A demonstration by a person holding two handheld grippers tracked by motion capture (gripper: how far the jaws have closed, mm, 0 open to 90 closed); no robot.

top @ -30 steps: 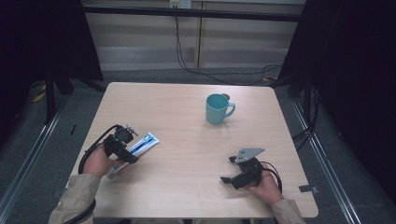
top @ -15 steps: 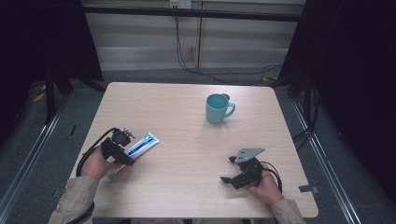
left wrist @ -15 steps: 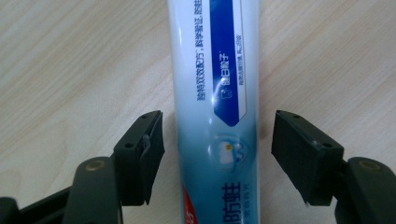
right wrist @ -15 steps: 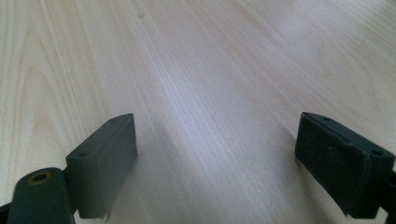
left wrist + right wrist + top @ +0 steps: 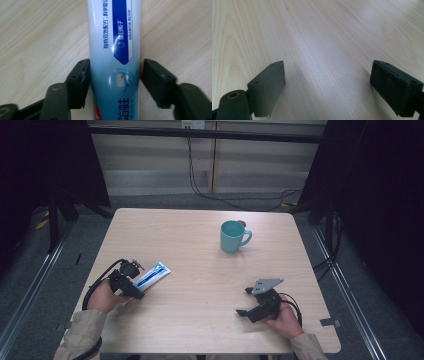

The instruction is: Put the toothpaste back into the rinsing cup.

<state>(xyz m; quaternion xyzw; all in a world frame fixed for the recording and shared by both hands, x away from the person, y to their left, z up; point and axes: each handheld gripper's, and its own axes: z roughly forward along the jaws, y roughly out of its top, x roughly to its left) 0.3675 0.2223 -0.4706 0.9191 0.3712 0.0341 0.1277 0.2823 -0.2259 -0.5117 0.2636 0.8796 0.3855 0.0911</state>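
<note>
A white and blue toothpaste tube [image 5: 154,273] lies flat on the wooden table [image 5: 190,330] at the near left. My left gripper [image 5: 137,288] sits over its near end, held in the person's left hand. In the left gripper view the tube [image 5: 112,37] runs up between the jaws of this gripper [image 5: 115,75], which have just been closing. The left pad [image 5: 80,80] rests against the tube's edge, and a thin dark gap remains at the right pad [image 5: 155,80]. My right gripper [image 5: 244,301] rests open at the near right, over bare wood [image 5: 327,85].
A teal mug [image 5: 231,236] stands upright toward the far right of the table, handle pointing right. Cables trail from both grippers toward the near edge. Dark floor and metal rails surround the table.
My left gripper has shifted slightly toward the near left along the tube and its jaws have drawn in around it. The tube, the mug and the right gripper have stayed put.
</note>
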